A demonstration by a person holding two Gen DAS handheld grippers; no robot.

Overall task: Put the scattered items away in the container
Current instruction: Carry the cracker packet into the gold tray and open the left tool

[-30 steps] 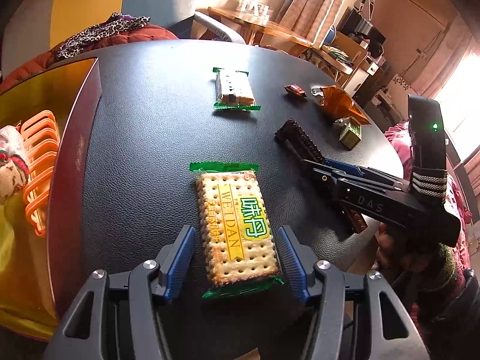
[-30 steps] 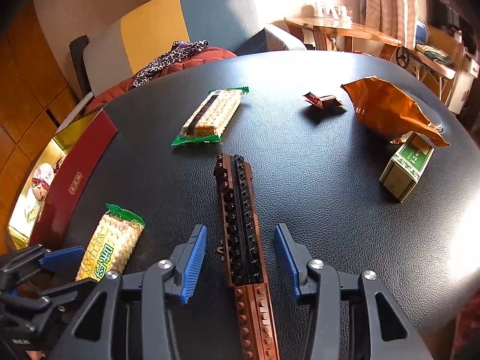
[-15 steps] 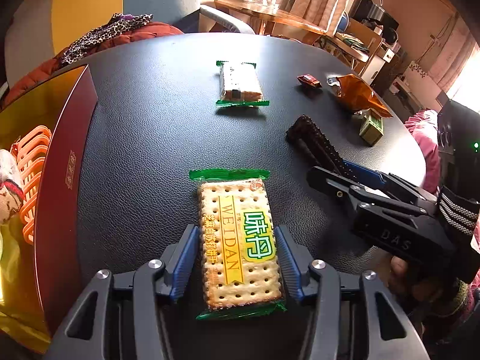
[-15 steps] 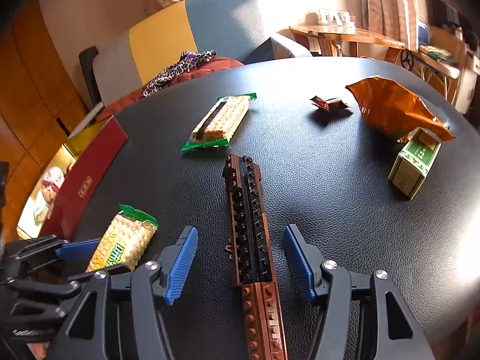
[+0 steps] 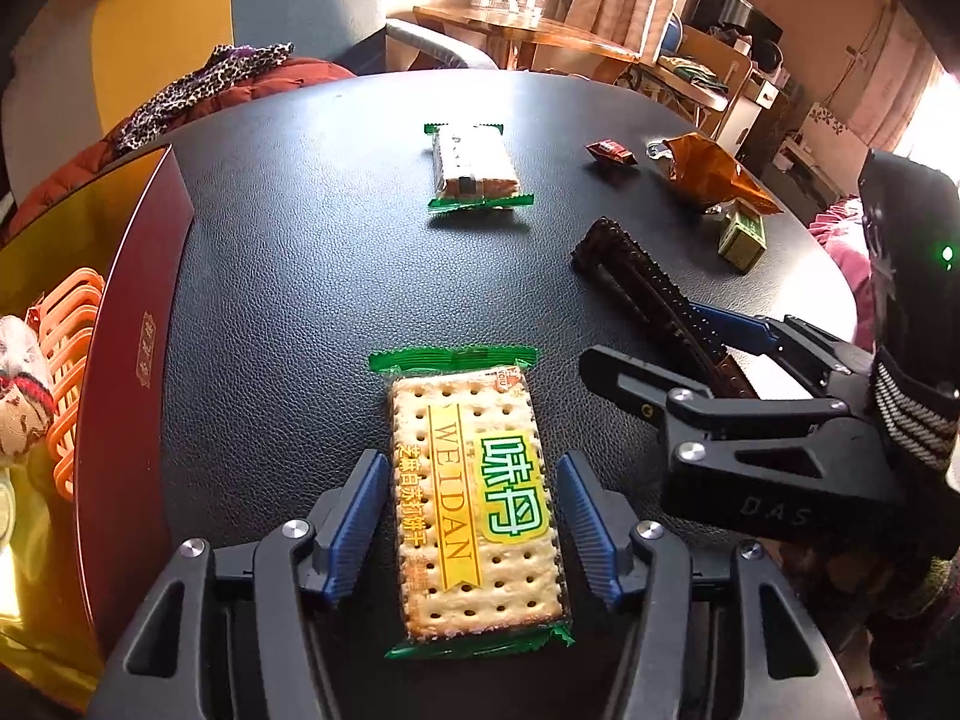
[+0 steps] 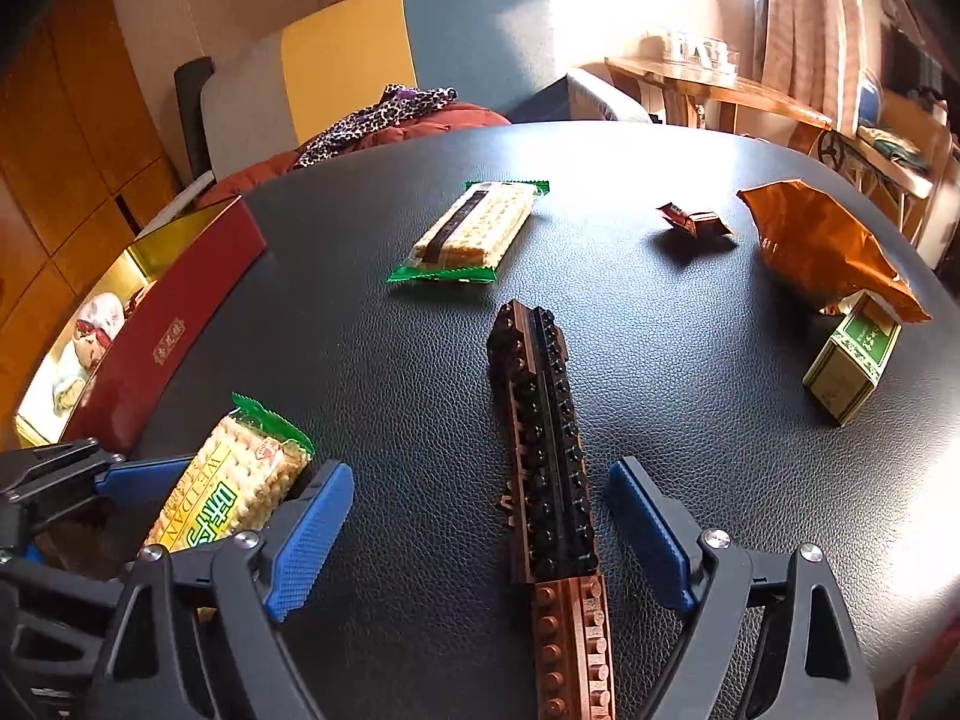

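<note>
A WEIDAN cracker pack [image 5: 474,498] lies flat on the black table between the jaws of my left gripper [image 5: 471,516]. Those jaws are opening, with a thin gap showing on each side of the pack. My right gripper [image 6: 480,474] straddles a long dark-brown brick bar [image 6: 540,450]; its jaws are opening wide and its blue pads stand well clear of the bar. In the left wrist view the right gripper [image 5: 645,336] sits low at the right over the bar's near end. The red box [image 5: 138,330] with a gold inside stands at the table's left edge.
A second green-ended cracker pack [image 6: 474,228], a small red candy [image 6: 690,219], an orange foil bag [image 6: 822,246] and a small green carton [image 6: 852,360] lie farther back. An orange plastic rack [image 5: 72,348] sits inside the box. Chairs and a wooden table stand beyond.
The right jaws have spread much wider around the brick bar. The left jaws drew in against the cracker pack, then eased off slightly. Neither item has left the table.
</note>
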